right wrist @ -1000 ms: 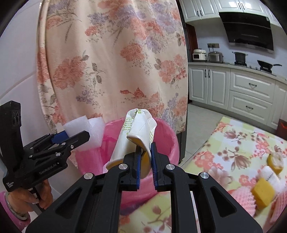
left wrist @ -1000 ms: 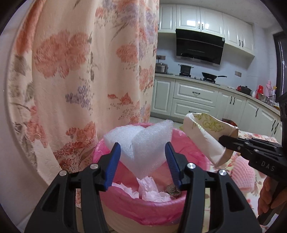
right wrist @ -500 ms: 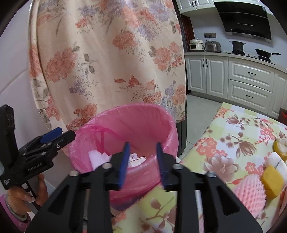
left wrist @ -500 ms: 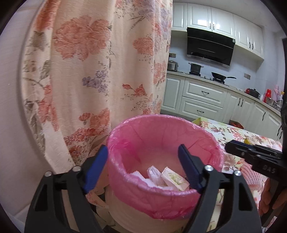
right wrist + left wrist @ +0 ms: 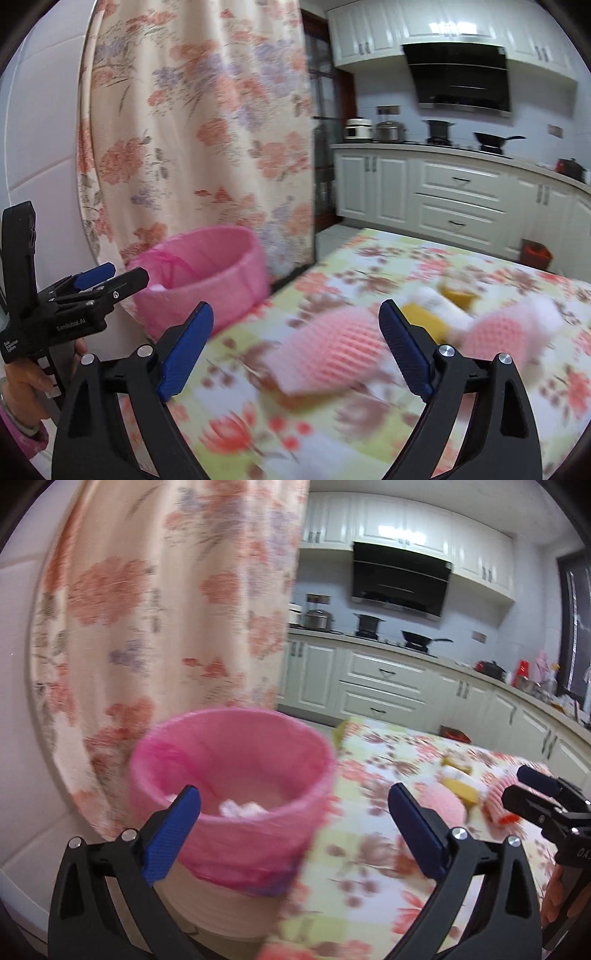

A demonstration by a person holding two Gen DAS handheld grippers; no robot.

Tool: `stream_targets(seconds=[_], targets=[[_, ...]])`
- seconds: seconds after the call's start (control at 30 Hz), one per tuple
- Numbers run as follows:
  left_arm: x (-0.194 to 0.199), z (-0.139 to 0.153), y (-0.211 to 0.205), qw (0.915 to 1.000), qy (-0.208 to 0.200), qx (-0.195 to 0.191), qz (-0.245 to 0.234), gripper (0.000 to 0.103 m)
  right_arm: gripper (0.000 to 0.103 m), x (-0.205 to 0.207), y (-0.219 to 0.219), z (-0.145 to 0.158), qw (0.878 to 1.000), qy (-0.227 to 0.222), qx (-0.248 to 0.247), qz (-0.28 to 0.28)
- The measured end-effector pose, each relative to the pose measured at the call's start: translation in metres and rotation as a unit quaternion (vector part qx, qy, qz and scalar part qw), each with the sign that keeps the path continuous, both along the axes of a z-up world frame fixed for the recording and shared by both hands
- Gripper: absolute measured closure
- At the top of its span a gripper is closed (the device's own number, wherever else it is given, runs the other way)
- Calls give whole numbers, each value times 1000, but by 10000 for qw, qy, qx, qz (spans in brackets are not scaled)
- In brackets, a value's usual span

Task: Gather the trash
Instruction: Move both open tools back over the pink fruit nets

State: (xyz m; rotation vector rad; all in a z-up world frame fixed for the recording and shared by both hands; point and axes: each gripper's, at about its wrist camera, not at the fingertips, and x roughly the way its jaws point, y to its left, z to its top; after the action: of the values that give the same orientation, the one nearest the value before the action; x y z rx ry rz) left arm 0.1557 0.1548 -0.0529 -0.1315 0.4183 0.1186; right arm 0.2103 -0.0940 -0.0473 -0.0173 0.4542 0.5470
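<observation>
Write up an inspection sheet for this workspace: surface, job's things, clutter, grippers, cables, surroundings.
Surface: table under a floral tablecloth, blurred by motion.
Job's things: pink-lined trash bin beside the table's edge, with white scraps inside; pink foam nets and yellow pieces lie on the cloth.
Clutter: nothing seen beyond the trash.
Grippers: left gripper and right gripper both have jaws that have just been opening, now wide and with nothing between them.
Cables: nothing seen.
Surroundings: floral curtain behind the bin; white kitchen cabinets, range hood, pots on the counter.
</observation>
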Motion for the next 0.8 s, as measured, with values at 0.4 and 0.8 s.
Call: stream_targets(seconds=[0.4,0.8], targets=[[12,-24,-95,9975,201,-100,-672,5,15,-23,-96,-29,9957,297,200,-852],[31,-42,-147,9939,450,214,-981,5,15,-26,-166,-52,9819,572,511,-1733]])
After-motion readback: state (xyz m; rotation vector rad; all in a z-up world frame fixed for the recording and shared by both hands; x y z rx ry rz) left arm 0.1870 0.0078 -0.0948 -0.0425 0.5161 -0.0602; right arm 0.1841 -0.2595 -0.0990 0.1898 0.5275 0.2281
